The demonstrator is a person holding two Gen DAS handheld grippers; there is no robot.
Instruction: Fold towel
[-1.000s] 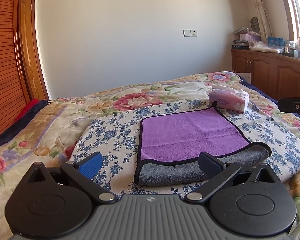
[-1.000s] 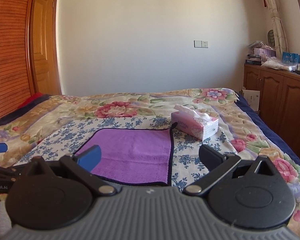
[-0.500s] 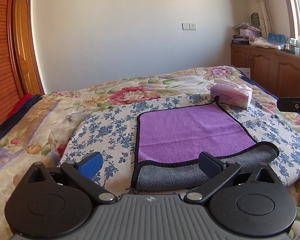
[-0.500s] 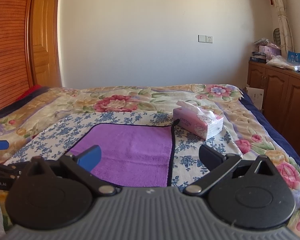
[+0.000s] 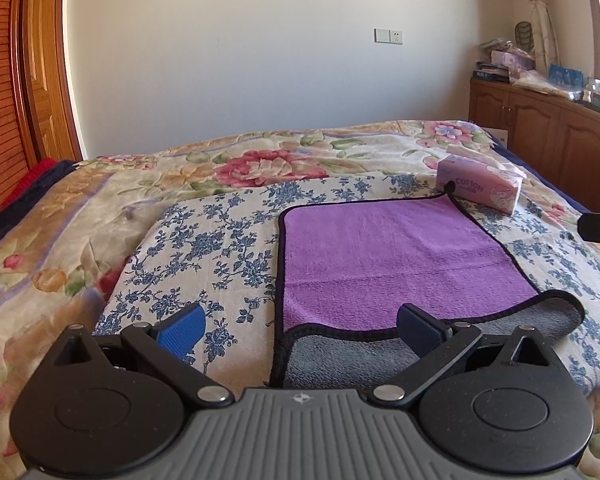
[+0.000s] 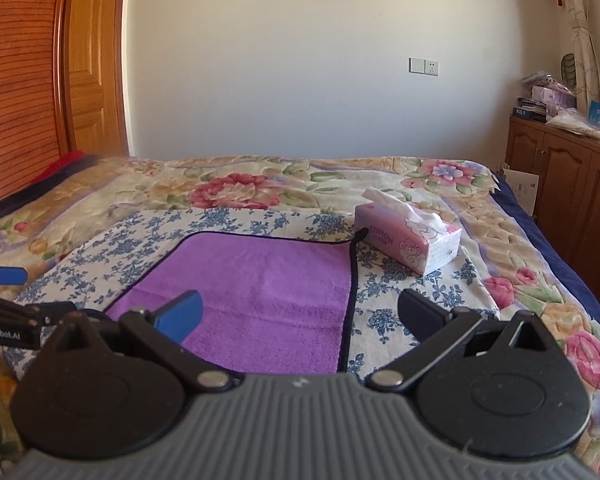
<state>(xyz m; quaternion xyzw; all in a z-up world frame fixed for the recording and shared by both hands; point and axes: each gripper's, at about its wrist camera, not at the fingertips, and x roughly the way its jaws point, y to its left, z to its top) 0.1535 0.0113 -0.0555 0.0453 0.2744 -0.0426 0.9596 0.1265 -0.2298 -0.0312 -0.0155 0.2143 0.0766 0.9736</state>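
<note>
Above a floral bed [image 5: 100, 216], both the left gripper [image 5: 300, 322] and right gripper [image 6: 298, 312] gape wide, empty, over a purple towel [image 5: 392, 256] whose far corner touches a tissue box [image 6: 410, 240].

Towel [image 5: 396, 264] – purple pile face up, black piped edge, lying flat on bed ahead of left jaws. Near edge folded over toward far side, grey underside showing in band just beyond right finger. Black hanging loop at far right corner. From right wrist, towel [image 6: 260, 292] lies ahead, between jaws and leftward.
</note>
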